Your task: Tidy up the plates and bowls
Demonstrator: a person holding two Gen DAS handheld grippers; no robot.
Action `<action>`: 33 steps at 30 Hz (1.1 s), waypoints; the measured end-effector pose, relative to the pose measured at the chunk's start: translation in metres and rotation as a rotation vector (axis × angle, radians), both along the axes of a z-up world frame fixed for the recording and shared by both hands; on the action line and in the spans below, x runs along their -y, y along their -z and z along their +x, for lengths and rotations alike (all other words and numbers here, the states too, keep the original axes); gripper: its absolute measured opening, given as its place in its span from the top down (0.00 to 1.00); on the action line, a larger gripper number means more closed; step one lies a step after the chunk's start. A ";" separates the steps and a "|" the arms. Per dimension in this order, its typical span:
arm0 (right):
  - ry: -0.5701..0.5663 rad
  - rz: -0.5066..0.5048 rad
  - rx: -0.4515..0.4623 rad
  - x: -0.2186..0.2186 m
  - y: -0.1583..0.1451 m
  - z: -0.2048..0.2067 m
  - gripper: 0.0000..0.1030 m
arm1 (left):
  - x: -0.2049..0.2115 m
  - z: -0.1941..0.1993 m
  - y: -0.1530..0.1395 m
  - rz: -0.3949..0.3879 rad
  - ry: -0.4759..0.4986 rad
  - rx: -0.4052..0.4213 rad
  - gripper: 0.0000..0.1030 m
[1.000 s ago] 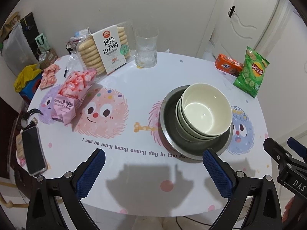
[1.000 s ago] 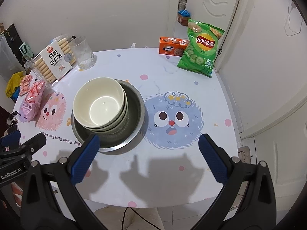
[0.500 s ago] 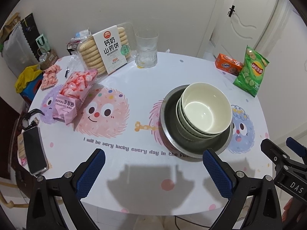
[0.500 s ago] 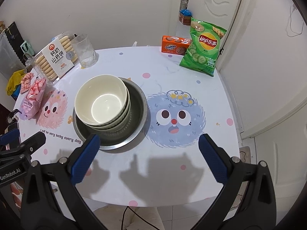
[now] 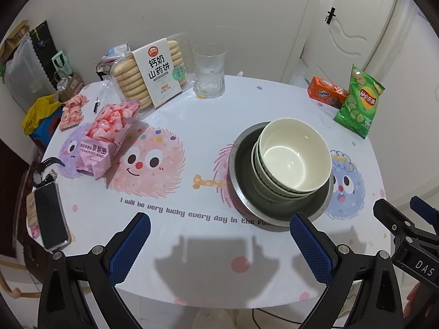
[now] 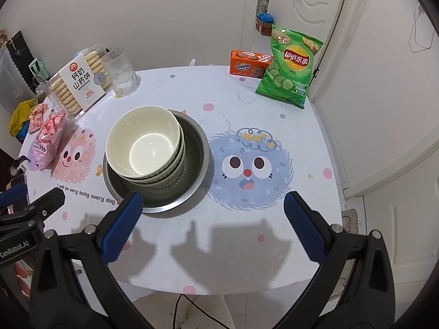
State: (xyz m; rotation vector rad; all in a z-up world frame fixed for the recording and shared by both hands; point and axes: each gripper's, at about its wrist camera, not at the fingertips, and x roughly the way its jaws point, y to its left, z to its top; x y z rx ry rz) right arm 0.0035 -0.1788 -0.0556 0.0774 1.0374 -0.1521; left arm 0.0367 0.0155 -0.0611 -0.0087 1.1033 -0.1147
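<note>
Over the last second almost nothing on the desk has shifted; the cream bowls sit nested, several deep, inside the steel basin, just as they did in the earlier pictures; only the views have crept a little, the stack sliding slightly in frame, which suggests both grippers drifting rather than working. For the task this reads two ways: the stack may already be the tidy result, bowls gathered into the basin, or it may be a pile waiting to be taken apart and laid out; the pictures do not settle which, and no flat plates show anywhere.

The left gripper hangs above the near edge of the desk with its blue pads spread wide and nothing between them; the basin lies ahead and to its right, its near rim just beyond the right pad. The right gripper is likewise spread and empty; in its view the cream bowls and the steel basin lie ahead and to the left, the near rim passing behind the left pad; whether they touch I cannot tell. The snack packs, the glass tumbler and the crisps bag stand well apart from the stack.
</note>
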 end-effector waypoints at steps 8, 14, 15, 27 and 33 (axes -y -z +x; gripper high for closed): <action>0.000 0.001 -0.001 0.000 0.000 0.001 0.01 | 0.001 0.002 0.000 0.000 0.006 0.002 0.00; 0.002 0.001 -0.001 0.000 0.001 0.001 0.01 | 0.001 0.003 0.000 0.000 0.005 0.002 0.00; 0.001 0.003 -0.001 0.000 0.001 0.001 0.01 | 0.000 0.003 0.000 0.001 0.006 0.002 0.00; 0.002 0.004 -0.004 0.000 0.001 0.001 0.01 | -0.003 0.003 0.000 -0.010 -0.011 0.013 0.00; 0.002 0.004 -0.004 -0.001 0.001 0.002 0.01 | -0.004 0.004 0.000 0.003 -0.035 0.012 0.00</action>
